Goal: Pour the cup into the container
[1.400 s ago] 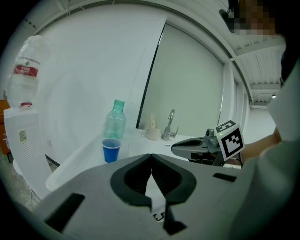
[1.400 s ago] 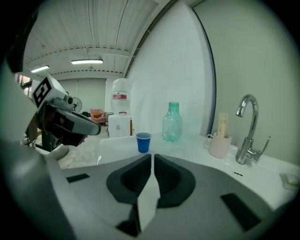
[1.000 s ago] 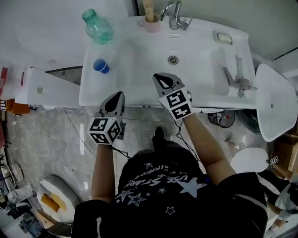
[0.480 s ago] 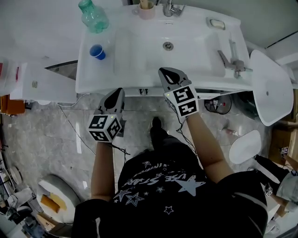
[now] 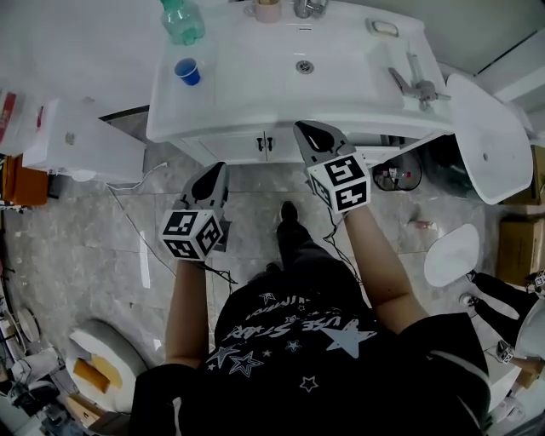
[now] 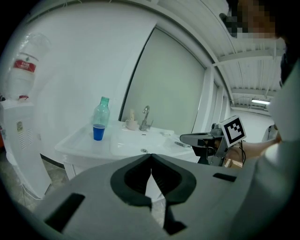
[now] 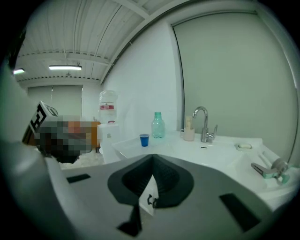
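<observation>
Blue cup [image 5: 187, 71] stands upright, mouth up, beside green bottle [image 5: 181, 20].

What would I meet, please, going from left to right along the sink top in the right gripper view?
blue cup → green bottle → beige tumbler → faucet → soap dish
</observation>
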`<state>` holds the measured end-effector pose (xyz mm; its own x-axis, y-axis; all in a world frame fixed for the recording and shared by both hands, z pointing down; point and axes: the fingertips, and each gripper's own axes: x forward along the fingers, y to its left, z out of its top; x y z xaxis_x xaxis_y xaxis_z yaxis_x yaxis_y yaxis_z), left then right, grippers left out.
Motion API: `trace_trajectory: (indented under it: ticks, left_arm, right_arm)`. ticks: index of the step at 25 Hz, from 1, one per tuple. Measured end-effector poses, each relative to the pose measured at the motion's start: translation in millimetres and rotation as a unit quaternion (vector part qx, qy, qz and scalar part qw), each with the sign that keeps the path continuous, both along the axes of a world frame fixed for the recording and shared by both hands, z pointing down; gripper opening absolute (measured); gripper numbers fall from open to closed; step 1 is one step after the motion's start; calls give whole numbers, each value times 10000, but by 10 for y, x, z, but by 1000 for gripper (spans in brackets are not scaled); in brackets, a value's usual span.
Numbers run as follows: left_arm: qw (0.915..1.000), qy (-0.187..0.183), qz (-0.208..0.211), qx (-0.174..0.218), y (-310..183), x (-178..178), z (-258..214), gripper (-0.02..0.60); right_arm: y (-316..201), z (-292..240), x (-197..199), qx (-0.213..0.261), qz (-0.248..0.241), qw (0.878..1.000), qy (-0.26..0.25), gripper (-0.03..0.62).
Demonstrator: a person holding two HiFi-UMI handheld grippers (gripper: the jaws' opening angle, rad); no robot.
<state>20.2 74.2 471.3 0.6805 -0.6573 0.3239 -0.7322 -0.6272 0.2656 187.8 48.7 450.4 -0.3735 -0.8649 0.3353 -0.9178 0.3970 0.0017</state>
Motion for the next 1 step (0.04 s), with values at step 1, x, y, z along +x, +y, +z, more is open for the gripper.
trace_trajectory:
  ticks: [1]
  left_arm:
    - [10000,1,13,-1,95,-33,-3,11]
  right_arm:
    - [99,-8,-34,3,-11,10000,15,5]
